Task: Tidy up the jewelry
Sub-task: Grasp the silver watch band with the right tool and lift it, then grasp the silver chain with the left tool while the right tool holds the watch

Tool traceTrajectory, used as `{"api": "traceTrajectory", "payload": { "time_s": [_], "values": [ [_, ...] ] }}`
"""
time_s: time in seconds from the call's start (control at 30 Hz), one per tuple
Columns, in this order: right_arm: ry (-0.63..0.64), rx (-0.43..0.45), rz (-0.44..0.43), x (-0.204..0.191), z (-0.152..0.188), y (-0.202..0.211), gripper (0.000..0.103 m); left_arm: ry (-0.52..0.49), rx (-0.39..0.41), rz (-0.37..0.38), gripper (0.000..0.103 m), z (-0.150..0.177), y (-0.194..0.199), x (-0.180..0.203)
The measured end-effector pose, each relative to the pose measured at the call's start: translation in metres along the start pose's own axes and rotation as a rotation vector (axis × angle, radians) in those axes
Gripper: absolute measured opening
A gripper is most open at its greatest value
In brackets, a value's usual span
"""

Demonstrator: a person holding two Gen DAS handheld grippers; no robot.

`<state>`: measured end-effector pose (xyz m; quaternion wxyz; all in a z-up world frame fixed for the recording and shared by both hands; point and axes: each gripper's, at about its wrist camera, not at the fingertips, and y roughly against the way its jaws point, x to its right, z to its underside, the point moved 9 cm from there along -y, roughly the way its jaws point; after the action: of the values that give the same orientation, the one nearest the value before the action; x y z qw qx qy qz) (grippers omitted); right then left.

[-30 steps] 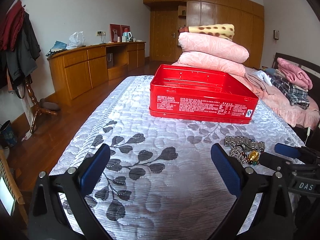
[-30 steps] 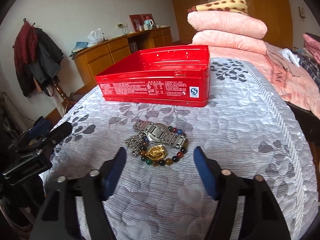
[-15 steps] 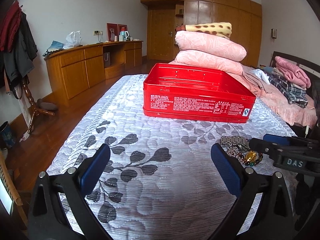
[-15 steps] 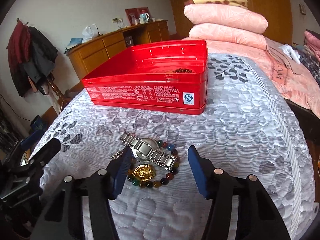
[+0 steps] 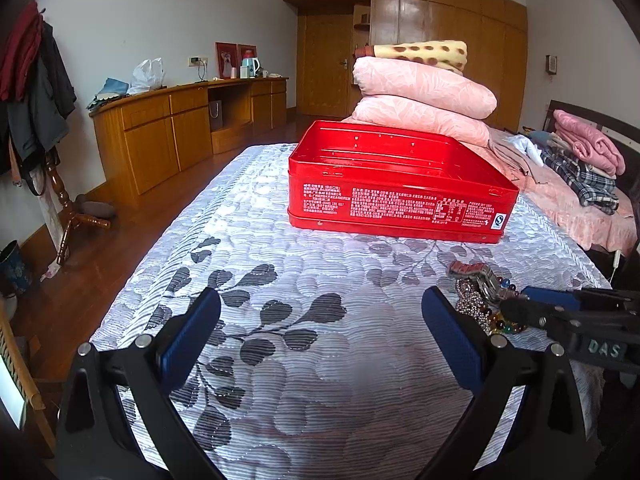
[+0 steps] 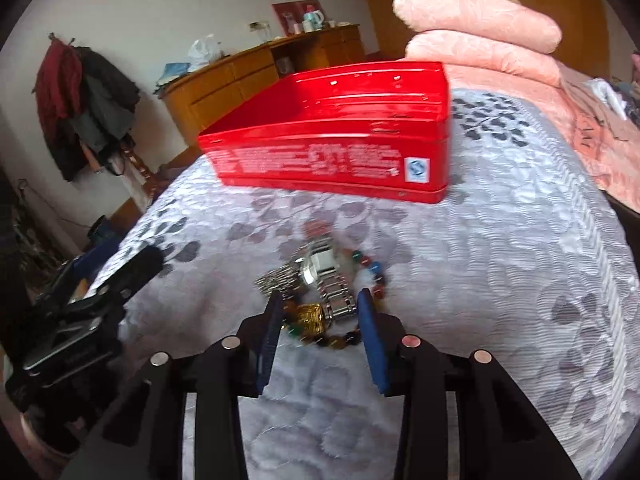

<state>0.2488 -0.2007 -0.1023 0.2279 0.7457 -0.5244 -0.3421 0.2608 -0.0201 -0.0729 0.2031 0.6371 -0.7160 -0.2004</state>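
A heap of jewelry (image 6: 320, 292) lies on the grey leaf-patterned bedspread (image 6: 500, 280): a silver watch (image 6: 324, 272), a gold pendant (image 6: 310, 314), a coloured bead bracelet (image 6: 374, 276) and a ball chain (image 6: 276, 280). My right gripper (image 6: 320, 316) straddles the near end of the heap. Its jaws are closing, with the pendant and the watch band's end between them, and the pads do not visibly press. An open red tin (image 5: 400, 200) stands behind the heap. My left gripper (image 5: 322, 336) is open over bare bedspread, with the jewelry (image 5: 476, 292) and the right gripper (image 5: 528, 302) to its right.
Folded pink quilts (image 5: 424, 96) are stacked behind the tin, and clothes (image 5: 580, 160) lie on the bed at the right. The bed's left edge drops to a wooden floor. A wooden sideboard (image 5: 180, 128) and a coat stand (image 5: 36, 80) are against the left wall.
My right gripper has come down and forward onto the jewelry, and its jaws have narrowed from wide apart to close around the pendant and watch band. The left gripper has stayed open and still.
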Motion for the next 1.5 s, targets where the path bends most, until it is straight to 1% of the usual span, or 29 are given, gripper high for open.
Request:
{"api": "traceTrajectory", "payload": {
  "time_s": [0.17, 0.33, 0.47, 0.53, 0.63, 0.8, 0.93, 1.17, 1.23, 1.27, 1.3, 1.33, 1.4, 1.5],
  "values": [
    [-0.016, -0.008, 0.014, 0.004, -0.005, -0.009, 0.038, -0.002, 0.004, 0.002, 0.097, 0.0, 0.002, 0.002],
    [0.01, -0.033, 0.033, 0.002, -0.012, -0.024, 0.038, 0.0, -0.001, 0.002, 0.097, 0.0, 0.001, 0.002],
    [0.029, -0.029, 0.044, 0.001, -0.017, -0.029, 0.038, -0.002, -0.006, 0.004, 0.097, 0.001, -0.001, 0.003],
    [0.027, -0.026, 0.05, 0.003, -0.016, -0.029, 0.032, -0.006, -0.006, 0.003, 0.097, 0.001, -0.001, 0.003],
    [0.02, -0.018, 0.034, 0.004, -0.016, -0.026, 0.032, -0.006, -0.006, 0.002, 0.097, 0.0, -0.001, 0.004],
    [-0.002, 0.021, 0.023, 0.009, -0.019, -0.009, 0.032, 0.0, -0.006, 0.006, 0.097, -0.001, 0.0, 0.005],
    [-0.018, 0.054, 0.035, 0.017, -0.024, 0.009, 0.032, -0.002, -0.008, 0.027, 0.097, -0.003, -0.001, 0.013],
    [-0.077, 0.094, 0.069, 0.047, -0.024, 0.034, 0.032, -0.022, -0.062, 0.111, 0.097, -0.001, -0.014, 0.051],
    [-0.091, 0.1, 0.079, 0.056, -0.023, 0.038, 0.032, -0.035, -0.071, 0.123, 0.097, -0.001, -0.018, 0.061],
    [-0.093, 0.102, 0.081, 0.058, -0.023, 0.039, 0.032, -0.044, -0.078, 0.13, 0.096, -0.001, -0.021, 0.067],
    [-0.095, 0.102, 0.083, 0.06, -0.022, 0.04, 0.032, -0.051, -0.086, 0.139, 0.091, -0.001, -0.023, 0.072],
    [-0.095, 0.102, 0.083, 0.061, -0.021, 0.04, 0.032, -0.056, -0.093, 0.146, 0.084, -0.002, -0.025, 0.076],
    [-0.1, 0.101, 0.079, 0.063, -0.02, 0.039, 0.032, -0.061, -0.125, 0.169, 0.076, -0.001, -0.033, 0.085],
    [-0.108, 0.098, 0.076, 0.067, -0.018, 0.037, 0.032, -0.058, -0.156, 0.176, 0.075, 0.001, -0.042, 0.091]
  ]
}}
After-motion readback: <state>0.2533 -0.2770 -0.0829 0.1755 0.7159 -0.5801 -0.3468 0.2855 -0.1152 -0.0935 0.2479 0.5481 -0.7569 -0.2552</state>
